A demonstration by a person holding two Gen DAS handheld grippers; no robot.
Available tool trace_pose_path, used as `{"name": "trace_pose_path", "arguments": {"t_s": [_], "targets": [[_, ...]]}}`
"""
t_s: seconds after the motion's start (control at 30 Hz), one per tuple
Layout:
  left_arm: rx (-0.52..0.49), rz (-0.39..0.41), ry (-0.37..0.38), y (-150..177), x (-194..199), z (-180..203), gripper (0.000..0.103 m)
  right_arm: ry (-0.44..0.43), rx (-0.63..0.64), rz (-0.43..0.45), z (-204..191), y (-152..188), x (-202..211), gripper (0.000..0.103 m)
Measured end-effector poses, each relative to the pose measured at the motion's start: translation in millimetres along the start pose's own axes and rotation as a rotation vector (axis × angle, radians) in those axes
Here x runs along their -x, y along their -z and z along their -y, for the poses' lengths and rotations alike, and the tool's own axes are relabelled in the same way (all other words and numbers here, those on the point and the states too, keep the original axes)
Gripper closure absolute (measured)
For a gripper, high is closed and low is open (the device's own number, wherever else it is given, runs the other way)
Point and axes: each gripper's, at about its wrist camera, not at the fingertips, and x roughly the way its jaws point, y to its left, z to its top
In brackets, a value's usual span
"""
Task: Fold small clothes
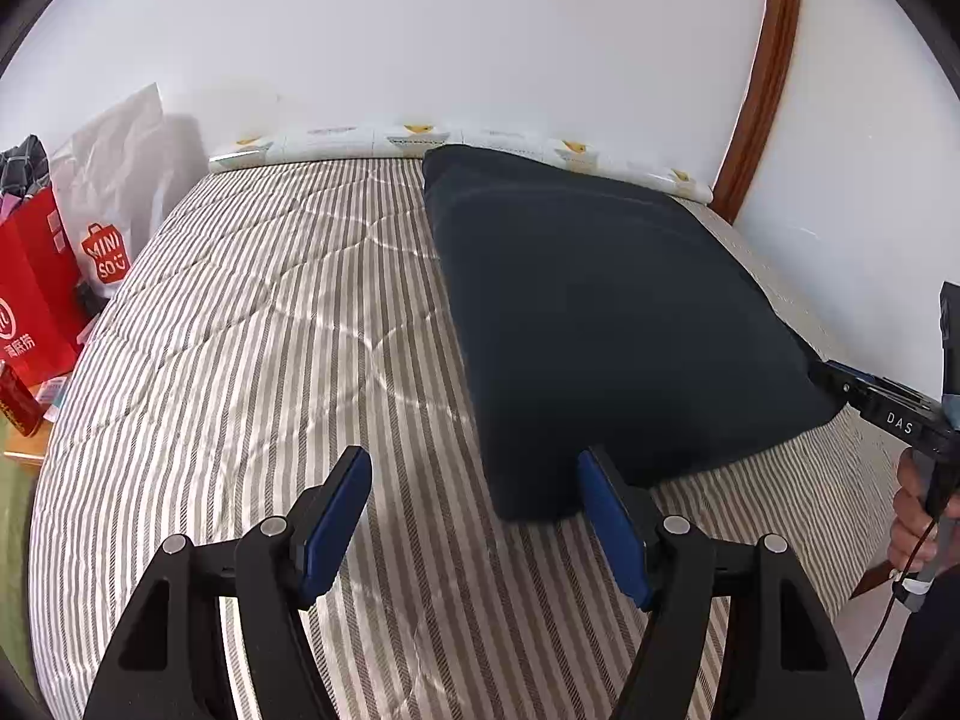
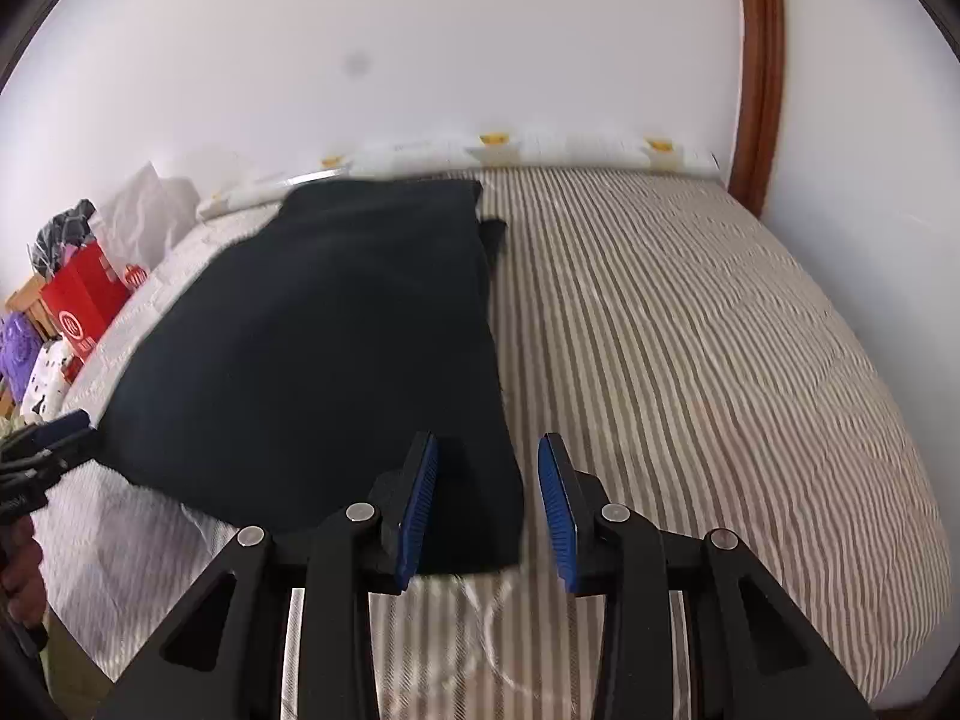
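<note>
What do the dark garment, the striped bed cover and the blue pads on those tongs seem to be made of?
Dark garment: soft matte navy fabric, probably a cotton knit; it lies limp with no sheen.
Striped bed cover: quilted woven cloth, faintly glossy; stitched curves pucker it.
Blue pads: likely rubber or soft plastic; fine ridges show on them.

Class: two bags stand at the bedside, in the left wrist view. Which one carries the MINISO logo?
The white bag, standing behind the red bag, which bears different lettering.
</note>
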Motion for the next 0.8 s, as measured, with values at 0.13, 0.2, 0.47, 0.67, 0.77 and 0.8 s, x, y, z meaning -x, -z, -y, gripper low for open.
{"name": "trace_pose_path", "arguments": {"t_s": [0.13, 0.2, 0.47, 0.67, 0.77, 0.8], "targets": [[0.008, 0.010, -0.012, -0.2, 6.5, 5.7, 0.034, -0.017, -0.043, 0.006, 11.5, 7.0, 7.0, 0.067], [0.015, 0.010, -0.010, -2.8, 9.0, 10.5, 0.034, -0.011, -0.057, 0.015, 10.1, 5.8, 11.5, 0.063], [0.033, 0.048, -0.020, -12.1, 49.5, 31.4, 0.034, 0.065, -0.023, 0.056, -9.0, -3.2, 52.3, 0.051], [0.033, 0.096, -0.034, -7.6, 91.6, 48.0, 0.026, 0.093, -0.066, 0.116, -7.4, -3.4, 103.9, 0.044], [0.018, 0.121, -0.046, -3.4, 111.6, 58.1, 0.023, 0.088, -0.060, 0.129, -13.2, 1.2, 129.5, 0.042], [0.007, 0.128, -0.059, -2.3, 117.1, 61.6, 0.021, 0.092, -0.054, 0.135, -15.3, 3.0, 136.9, 0.041]]}}
